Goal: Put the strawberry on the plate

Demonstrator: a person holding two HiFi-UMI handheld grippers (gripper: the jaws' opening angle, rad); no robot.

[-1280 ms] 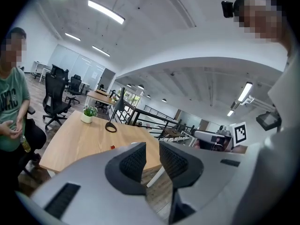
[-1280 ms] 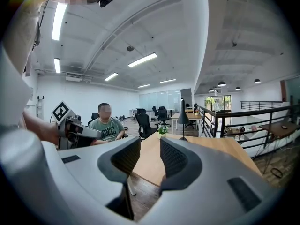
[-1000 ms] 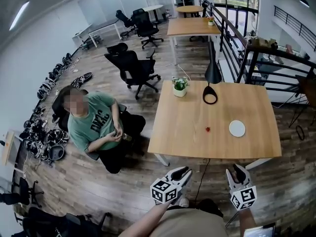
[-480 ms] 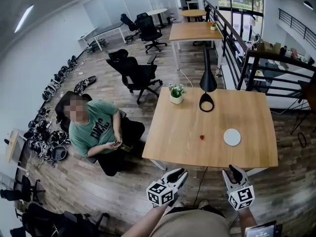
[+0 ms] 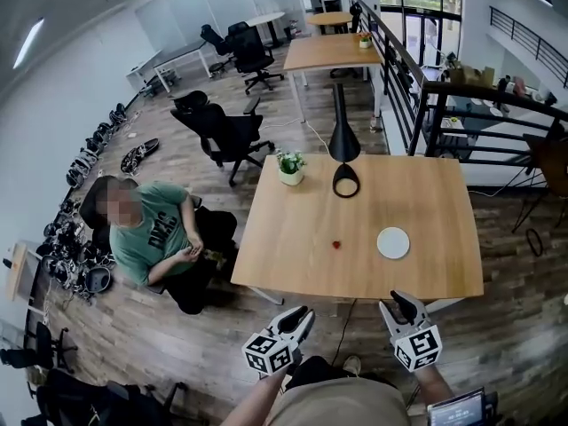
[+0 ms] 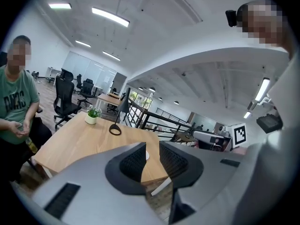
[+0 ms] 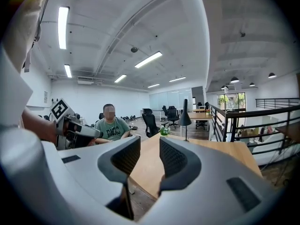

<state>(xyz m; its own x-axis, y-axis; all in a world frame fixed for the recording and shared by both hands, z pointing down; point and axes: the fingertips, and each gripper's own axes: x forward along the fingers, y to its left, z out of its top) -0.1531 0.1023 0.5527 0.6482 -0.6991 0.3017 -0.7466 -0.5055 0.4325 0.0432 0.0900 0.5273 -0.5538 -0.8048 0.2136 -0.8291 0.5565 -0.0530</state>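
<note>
The left gripper [image 5: 300,314] and right gripper [image 5: 401,301] are held well short of the plate [image 5: 393,242], off the wooden table [image 5: 293,264], likely waiting to approach. Each shows a narrow, empty gap between its jaws. The strawberry [image 5: 336,244], a tiny red speck, lies left of the plate, apart from it.

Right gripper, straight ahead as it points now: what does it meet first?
Most likely the table, at or just over its front edge. The right gripper, open and empty, points there. The plate lies further on, roughly that way. Height over the table is unclear.
</note>
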